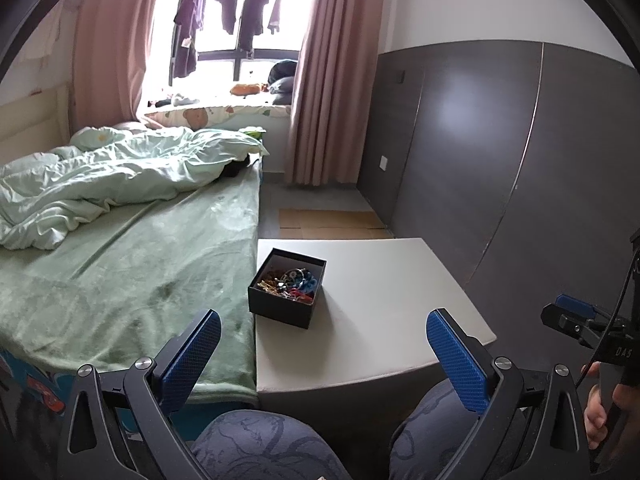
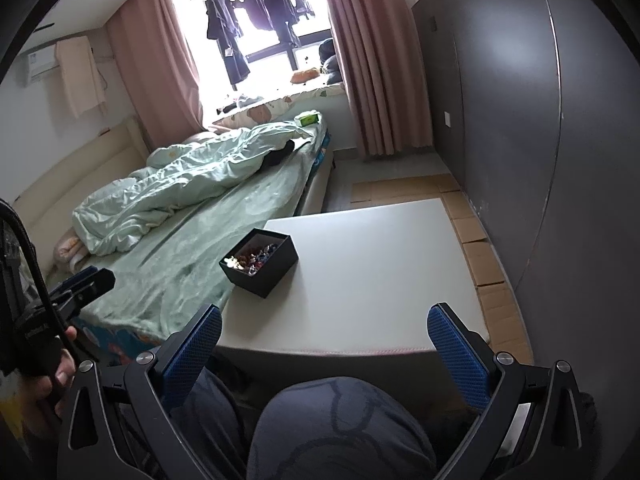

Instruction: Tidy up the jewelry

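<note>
A black open box (image 1: pixel 286 289) (image 2: pixel 260 263) filled with a tangle of colourful jewelry (image 1: pixel 290 285) (image 2: pixel 253 258) stands on the left part of a white table (image 1: pixel 380 300) (image 2: pixel 372 264). My left gripper (image 1: pixel 324 338) hangs open near the table's front edge, short of the box, nothing between its blue pads (image 1: pixel 456 360). My right gripper (image 2: pixel 325 334) is open too, held back over the table's near edge, with the box ahead and to its left. Each gripper shows at the edge of the other's view, held by a hand.
A bed (image 1: pixel 132 264) with a green sheet and a crumpled duvet (image 1: pixel 120 176) butts against the table's left side. A dark grey wardrobe wall (image 1: pixel 500 160) runs along the right. Cardboard (image 2: pixel 480 248) lies on the floor beyond the table. The person's knees (image 2: pixel 340 432) sit below the grippers.
</note>
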### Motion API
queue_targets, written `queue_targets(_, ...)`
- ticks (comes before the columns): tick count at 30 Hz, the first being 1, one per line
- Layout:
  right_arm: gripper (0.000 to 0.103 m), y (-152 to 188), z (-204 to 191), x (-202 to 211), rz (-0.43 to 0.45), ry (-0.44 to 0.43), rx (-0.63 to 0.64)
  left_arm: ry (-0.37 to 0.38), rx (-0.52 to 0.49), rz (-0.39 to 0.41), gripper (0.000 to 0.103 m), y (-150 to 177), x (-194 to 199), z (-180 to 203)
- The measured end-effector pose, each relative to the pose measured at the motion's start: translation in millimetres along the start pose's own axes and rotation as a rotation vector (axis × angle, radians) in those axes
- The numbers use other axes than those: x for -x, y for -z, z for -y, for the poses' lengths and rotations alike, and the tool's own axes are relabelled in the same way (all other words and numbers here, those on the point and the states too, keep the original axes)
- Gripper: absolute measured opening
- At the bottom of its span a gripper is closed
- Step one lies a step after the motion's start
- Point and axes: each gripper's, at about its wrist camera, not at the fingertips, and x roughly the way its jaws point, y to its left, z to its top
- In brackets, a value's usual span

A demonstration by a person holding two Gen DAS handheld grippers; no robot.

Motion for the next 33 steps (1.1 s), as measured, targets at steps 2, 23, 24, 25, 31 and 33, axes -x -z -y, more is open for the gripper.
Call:
queue_targets(2, 0.103, 0.3, 0.1, -1.0, 0.0, 0.0, 0.0, 0.005, 0.002, 0.001, 0.103, -0.1, -0.5, 0.0)
queue_targets(23, 0.103, 0.8, 3.6, -4.7, -0.005, 0.036, -0.03, 0.01, 0.008, -0.029, 0.103, -3.0, -2.7, 1.1)
queue_targets(24, 0.103, 0.9, 3.4, -3.8, -0.004, 0.036, -0.029, 0.012, 0.006, -0.029, 0.103, -3.3, -1.8, 1.5)
queue_targets(25, 0.103, 0.9, 3.3, -3.2, -0.001, 0.036, -0.027, 0.015, 0.003, -0.029, 0.103, -3.3, -0.7, 2.2)
queue_targets(31, 0.103, -0.1, 3.2, 4.4, 0.017, 0.037, -0.03, 0.034, -0.01, -0.036, 0.103, -3.7, 2.2, 6.2)
queue_targets(33, 0.103, 0.4, 3.8, 6.0, 0.019, 0.039, -0.031, 0.038, -0.008, -0.039, 0.103, -3.2, 2.9, 6.5)
